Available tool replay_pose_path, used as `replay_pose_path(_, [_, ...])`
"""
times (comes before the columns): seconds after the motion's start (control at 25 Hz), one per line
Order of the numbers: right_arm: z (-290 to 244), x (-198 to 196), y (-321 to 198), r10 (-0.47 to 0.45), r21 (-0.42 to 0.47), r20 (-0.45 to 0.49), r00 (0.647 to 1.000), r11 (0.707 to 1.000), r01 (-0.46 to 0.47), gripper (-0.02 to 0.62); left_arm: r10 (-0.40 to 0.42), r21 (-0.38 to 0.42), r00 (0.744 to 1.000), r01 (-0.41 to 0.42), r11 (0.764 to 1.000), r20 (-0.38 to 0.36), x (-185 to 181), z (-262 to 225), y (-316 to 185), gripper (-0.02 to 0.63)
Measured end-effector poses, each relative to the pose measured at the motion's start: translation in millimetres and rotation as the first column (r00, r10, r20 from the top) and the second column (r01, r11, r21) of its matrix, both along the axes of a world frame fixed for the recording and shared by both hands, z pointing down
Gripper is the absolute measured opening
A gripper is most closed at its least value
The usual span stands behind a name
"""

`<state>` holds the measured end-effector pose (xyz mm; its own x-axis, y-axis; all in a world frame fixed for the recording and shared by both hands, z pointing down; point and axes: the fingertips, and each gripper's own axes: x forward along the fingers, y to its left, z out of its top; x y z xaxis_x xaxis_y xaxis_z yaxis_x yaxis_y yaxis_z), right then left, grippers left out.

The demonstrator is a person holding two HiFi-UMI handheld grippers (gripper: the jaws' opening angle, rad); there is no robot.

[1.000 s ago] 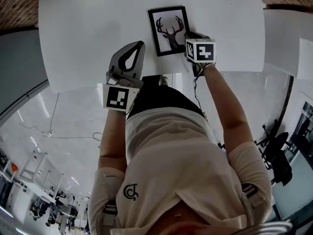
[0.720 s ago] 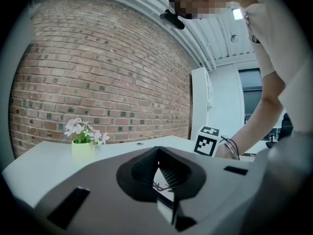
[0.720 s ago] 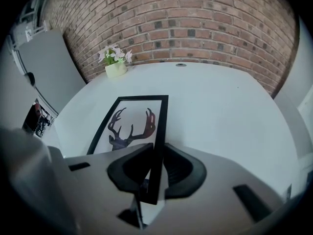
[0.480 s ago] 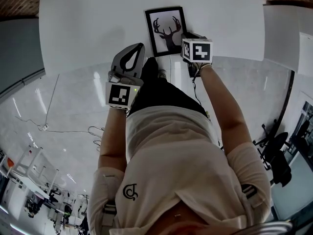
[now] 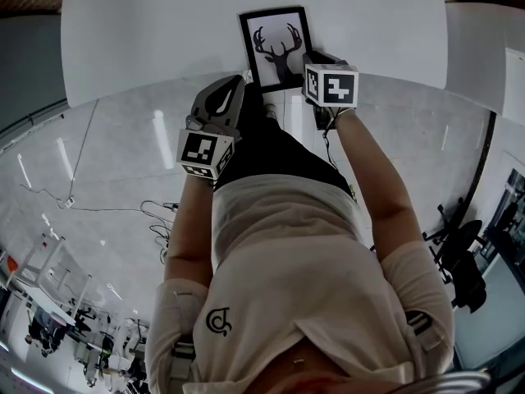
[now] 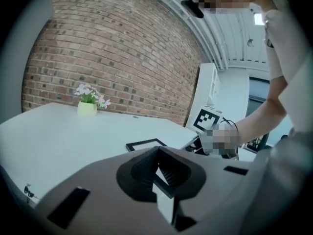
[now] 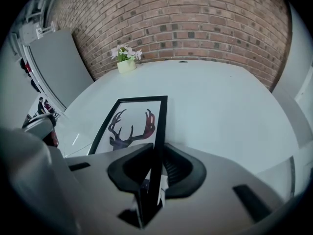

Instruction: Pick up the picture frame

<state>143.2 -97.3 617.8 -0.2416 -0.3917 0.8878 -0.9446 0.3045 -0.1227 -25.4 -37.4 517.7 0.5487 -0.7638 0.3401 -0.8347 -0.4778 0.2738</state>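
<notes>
Head view: black rectangular picture frame with a deer-head silhouette (image 5: 277, 46) lies on the white surface (image 5: 148, 39), its near end at the surface's near edge. At the frame's near right corner sits the right gripper (image 5: 316, 66); the left gripper (image 5: 232, 87) hangs just beside the near left corner.

Left gripper view: its fingers (image 6: 168, 173) are pressed together with nothing between them, the frame ahead of them.

Right gripper view: its fingers (image 7: 131, 169) clamp the frame's right rail. A small potted plant with pale flowers (image 7: 126, 61) stands far back by the red brick wall (image 7: 195, 23).
</notes>
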Motion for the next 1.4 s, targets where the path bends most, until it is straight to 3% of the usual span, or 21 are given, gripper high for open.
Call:
replay_pose_path(0.12, [0, 0, 9, -0.008, 0.002, 0.003, 1.000, 1.000, 0.008, 0.072, 0.005, -0.087, 0.999, -0.009, 0.996, -0.051, 6, 20, 13, 0.014])
replay_pose_path(0.24, [1, -1, 16, -0.021, 0.005, 0.003, 1.000, 1.000, 0.021, 0.074, -0.029, -0.206, 0.981, -0.011, 0.979, -0.193, 13, 40, 24, 0.025])
replay_pose_path(0.32, [2, -2, 20, -0.029, 0.007, 0.001, 1.000, 1.000, 0.029, 0.072, -0.058, -0.261, 0.963, -0.014, 0.965, -0.264, 17, 50, 28, 0.074])
replay_pose_path(0.4, [1, -2, 23, -0.031, 0.006, 0.004, 1.000, 1.000, 0.031, 0.072, -0.096, -0.315, 0.936, -0.016, 0.949, -0.338, 19, 60, 29, 0.165])
replay_pose_path(0.52, [1, -3, 28, -0.024, 0.003, 0.009, 1.000, 1.000, 0.024, 0.073, -0.184, -0.411, 0.870, -0.023, 0.911, -0.456, 22, 76, 28, 0.250])
replay_pose_path(0.64, [0, -2, 34, -0.026, 0.001, 0.010, 1.000, 1.000, 0.026, 0.073, -0.222, -0.478, 0.830, -0.061, 0.876, -0.513, 30, 92, 25, 0.250])
replay_pose_path(0.8, [-1, -2, 41, -0.025, 0.005, 0.011, 1.000, 1.000, 0.025, 0.074, -0.240, -0.502, 0.832, -0.053, 0.863, -0.501, 33, 100, 16, 0.195])
replay_pose_path(0.96, [-4, 4, 46, -0.020, 0.008, 0.018, 1.000, 1.000, 0.020, 0.075, -0.270, -0.537, 0.794, -0.083, 0.840, -0.545, 44, 107, 18, 0.150])
replay_pose_path(1.08, [-4, 4, 47, -0.020, 0.012, 0.025, 0.999, 1.000, 0.019, 0.075, -0.267, -0.541, 0.779, -0.108, 0.834, -0.568, 47, 112, 18, 0.123])
replay_pose_path(1.24, [0, 1, 50, -0.011, -0.002, 0.066, 0.998, 1.000, 0.011, 0.081, -0.293, -0.550, 0.726, -0.140, 0.823, -0.623, 47, 111, 18, 0.106])
replay_pose_path(1.4, [1, 0, 52, -0.028, 0.005, 0.089, 0.996, 1.000, 0.028, 0.084, -0.307, -0.556, 0.706, -0.147, 0.818, -0.639, 47, 112, 19, 0.100])
